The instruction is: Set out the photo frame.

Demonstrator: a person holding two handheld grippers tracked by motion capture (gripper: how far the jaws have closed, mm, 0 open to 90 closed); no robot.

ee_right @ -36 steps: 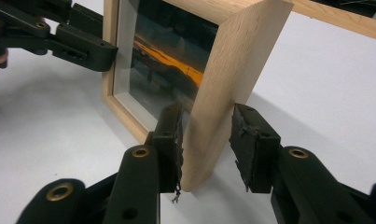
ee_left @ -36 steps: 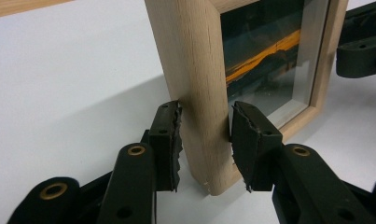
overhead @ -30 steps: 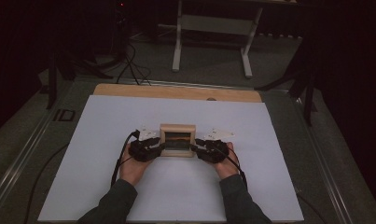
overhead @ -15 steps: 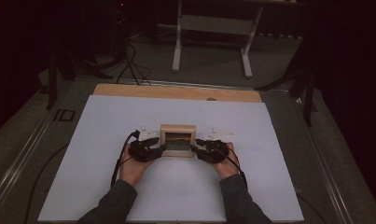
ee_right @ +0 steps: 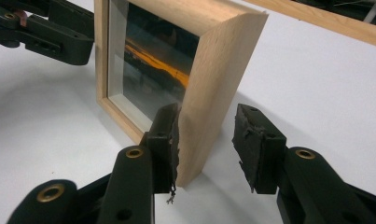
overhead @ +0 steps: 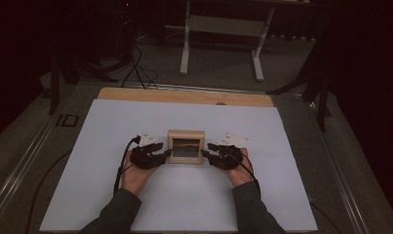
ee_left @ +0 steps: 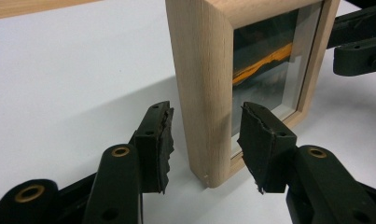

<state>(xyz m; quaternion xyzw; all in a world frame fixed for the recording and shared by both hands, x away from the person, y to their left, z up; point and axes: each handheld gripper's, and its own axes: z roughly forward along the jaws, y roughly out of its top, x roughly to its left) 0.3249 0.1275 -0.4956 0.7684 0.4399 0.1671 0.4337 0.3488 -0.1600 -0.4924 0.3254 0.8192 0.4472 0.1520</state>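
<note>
From the high view, a small wooden picture frame [overhead: 186,146] stands upright near the middle of the white worktop [overhead: 111,126], with the left gripper [overhead: 166,156] at its left edge and the right gripper [overhead: 206,151] at its right. In the left gripper view its jaws have just been opening; the worn black pads [ee_left: 160,144] straddle the rounded pale-wood side without pressing. In the right gripper view that gripper [ee_right: 206,144] stands open too, one pad brushing the wood at most. The step looks like letting go of the glazed frame; next, both grippers should back straight away without tipping it.
</note>
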